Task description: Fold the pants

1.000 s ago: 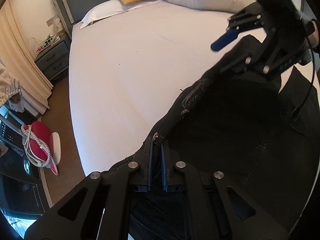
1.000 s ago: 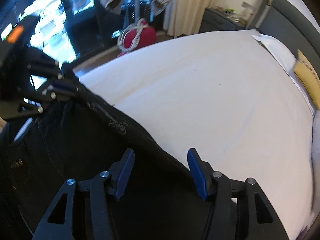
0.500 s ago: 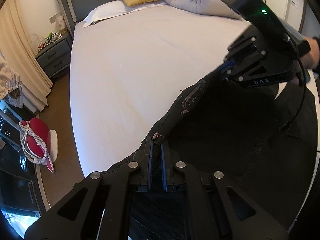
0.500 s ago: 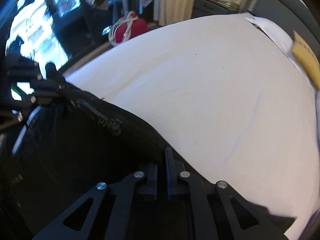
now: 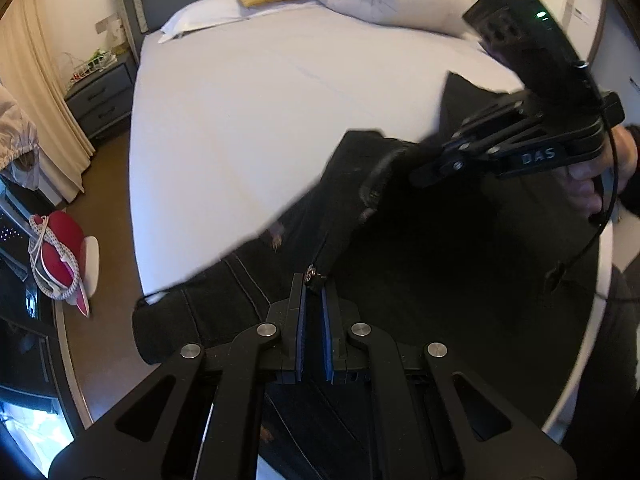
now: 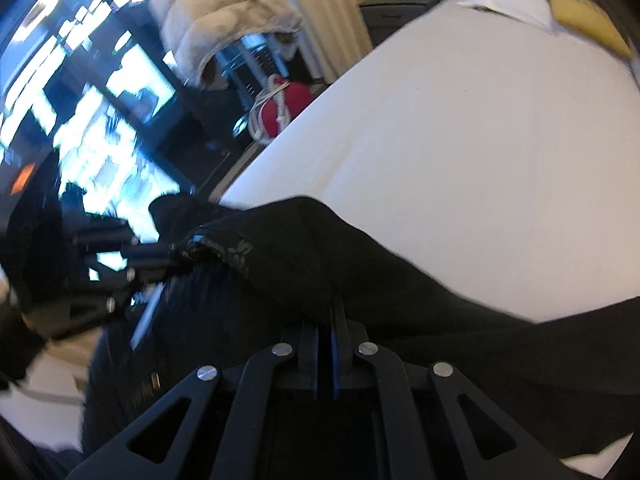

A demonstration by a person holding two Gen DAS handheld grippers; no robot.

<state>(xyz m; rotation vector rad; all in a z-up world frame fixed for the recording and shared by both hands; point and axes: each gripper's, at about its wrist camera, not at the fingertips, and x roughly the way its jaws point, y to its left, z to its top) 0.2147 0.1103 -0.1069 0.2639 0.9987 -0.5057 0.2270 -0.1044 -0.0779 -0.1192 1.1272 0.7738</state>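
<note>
Left wrist view: my left gripper (image 5: pixel 313 280) and right gripper (image 5: pixel 424 168) at 2 o'clock both clench the pants (image 5: pixel 400 260) waistband; I judge next I carry it over the bed (image 5: pixel 260 100).

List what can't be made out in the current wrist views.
- Left wrist view: right gripper fingertips buried in the black pants; its exact pinch point is hidden.
- Right wrist view: left gripper motion-blurred against window glare.
- Both views: pant legs and hems cut off by the lower edges and gripper frames.
- Waistband print too blurred to read.
</note>
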